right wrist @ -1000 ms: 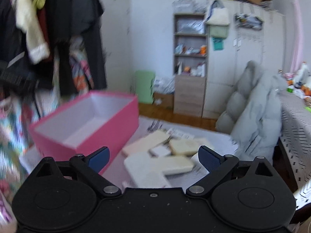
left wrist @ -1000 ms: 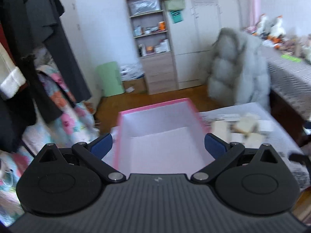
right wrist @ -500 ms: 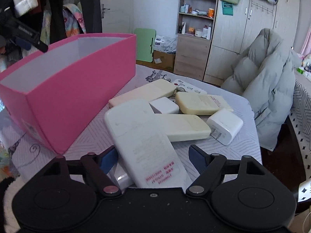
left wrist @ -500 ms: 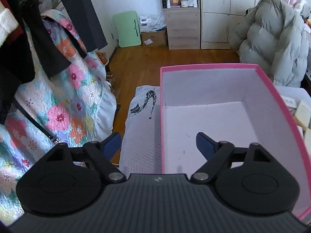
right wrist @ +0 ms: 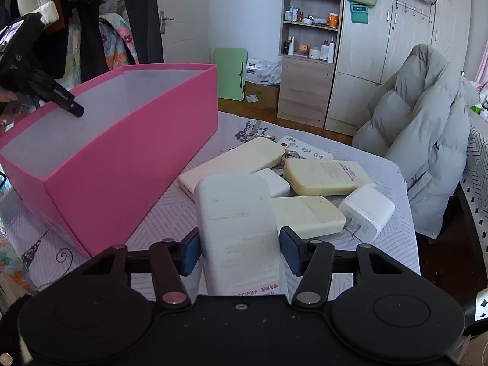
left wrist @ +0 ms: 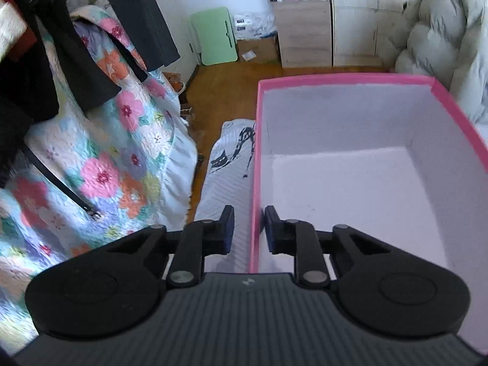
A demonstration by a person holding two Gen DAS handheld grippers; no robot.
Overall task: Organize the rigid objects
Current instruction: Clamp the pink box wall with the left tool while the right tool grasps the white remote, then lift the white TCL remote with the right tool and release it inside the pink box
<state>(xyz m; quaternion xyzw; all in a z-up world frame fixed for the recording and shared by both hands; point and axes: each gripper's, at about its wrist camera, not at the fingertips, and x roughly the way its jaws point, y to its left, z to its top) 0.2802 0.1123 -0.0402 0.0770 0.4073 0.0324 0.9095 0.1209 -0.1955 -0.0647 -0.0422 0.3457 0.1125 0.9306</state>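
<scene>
The worktop (right wrist: 360,253), under a pale patterned cloth, drops off close behind the pile on its far right. The pink box (right wrist: 122,164), smooth-walled card with a white inside, sits at its left with bare cloth between it and the pile. The left gripper (left wrist: 248,228) has its jaws straddling the box's near-left wall, narrowed but not visibly pinching. The right gripper (right wrist: 239,251) has its jaws clenched on the big white slab (right wrist: 238,222), rounded and matte, overlapping cream slabs and a white plug adapter (right wrist: 369,210).

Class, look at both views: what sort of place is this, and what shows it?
Probably a bedroom at home: clothes hang by a floral quilt, a wardrobe lines the wall, and a puffer jacket drapes beside the table.
</scene>
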